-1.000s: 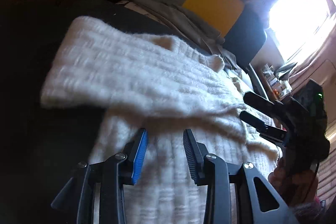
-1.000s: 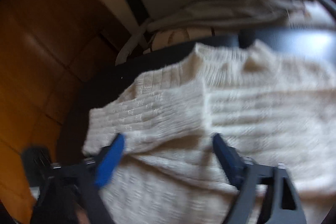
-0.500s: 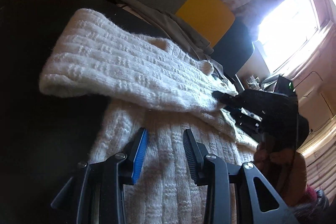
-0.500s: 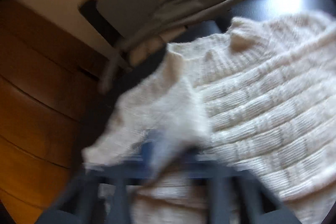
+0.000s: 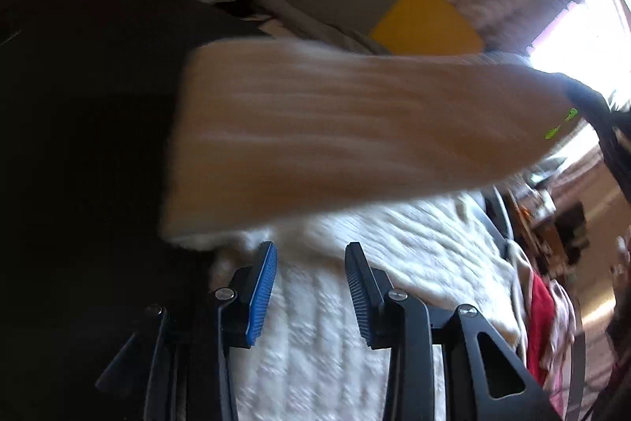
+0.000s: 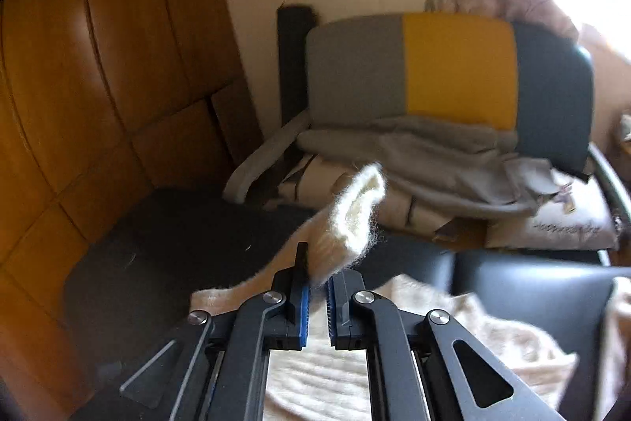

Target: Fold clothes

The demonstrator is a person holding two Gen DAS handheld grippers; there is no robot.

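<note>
Writing near the far grey clothes point(image 6: 434, 160) is too blurred to read; right gripper point(image 6: 318, 287) fingers pinch the cream sweater point(image 6: 347, 223), left gripper point(image 5: 311, 263) fingers stand spread above it.

I can't read a single word, number or brand in either wrist view. The nearest thing to writing is a dark scrawl on the pale cloth point(image 6: 568, 229) ahead and to the right of my right gripper point(image 6: 317, 296), under the grey garment point(image 6: 434, 148) on the chair; it is too blurred to make out. In the left wrist view, a green smear point(image 5: 560, 123) glows far to the right of my left gripper point(image 5: 309, 287), shapeless.
</note>
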